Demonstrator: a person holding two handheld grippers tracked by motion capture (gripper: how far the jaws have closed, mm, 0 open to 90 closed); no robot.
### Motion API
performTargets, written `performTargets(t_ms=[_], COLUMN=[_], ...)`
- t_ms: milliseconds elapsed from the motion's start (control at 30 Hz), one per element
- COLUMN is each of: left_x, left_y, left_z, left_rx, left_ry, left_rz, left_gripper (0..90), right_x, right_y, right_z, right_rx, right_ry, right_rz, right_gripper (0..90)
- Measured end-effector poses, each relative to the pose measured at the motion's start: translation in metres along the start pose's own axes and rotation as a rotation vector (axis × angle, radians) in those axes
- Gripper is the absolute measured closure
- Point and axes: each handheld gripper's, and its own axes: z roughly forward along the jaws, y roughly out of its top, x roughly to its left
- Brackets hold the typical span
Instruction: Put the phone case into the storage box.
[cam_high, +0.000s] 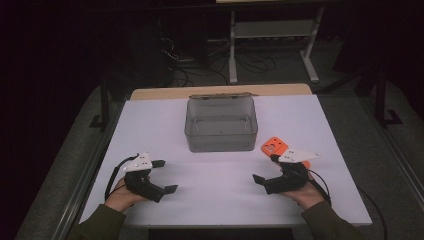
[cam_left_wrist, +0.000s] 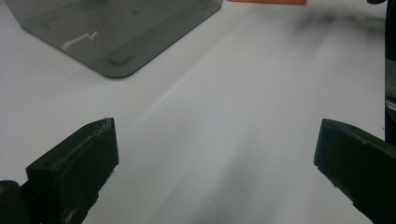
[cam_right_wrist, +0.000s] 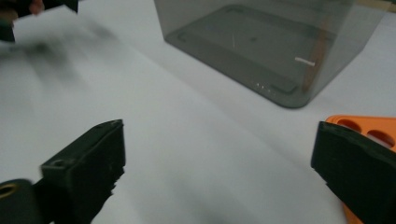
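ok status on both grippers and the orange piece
Left gripper open, empty. Right gripper open, empty. Flat orange plastic plate with holes on white table, beside clear grey plastic box. Nothing between.

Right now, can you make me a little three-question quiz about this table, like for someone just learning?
1. True or false: the grey see-through box has something inside it.
2. Which is nearer the orange plastic piece? A) the left gripper B) the right gripper
3. Fill in: both grippers have their fingers ____, with nothing between them.

Key:
1. False. The box looks empty.
2. B. The orange piece lies on the white table just beside the right gripper, to the right of the box.
3. Open. The gripper views show bare white table between each pair.
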Motion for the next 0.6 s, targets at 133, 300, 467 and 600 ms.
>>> performTargets(t_ms=[133, 300, 467, 600], left_x=[0.0, 0.0, 0.001, 0.003], left_y=[0.0, -0.001, -0.002, -0.003], left_z=[0.0, -0.001, -0.003, -0.004], left_rx=[-0.002, -0.017, -0.029, -0.041], left_ry=[0.0, 0.01, 0.005, 0.006], left_rz=[0.001, 0.002, 0.006, -0.001], left_gripper=[0.0, 0.0, 0.0, 0.0], right_x=[0.001, 0.0, -0.005, -0.007], right_y=[-0.006, -0.015, -0.018, -0.017], right_z=[0.002, 0.0, -0.002, -0.002], right_rx=[0.029, 0.033, 0.03, 0.018], right_ry=[0.006, 0.016, 0.008, 0.02], right_rz=[-0.026, -0.036, -0.044, -0.048], right_gripper=[0.0, 0.0, 0.0, 0.0])
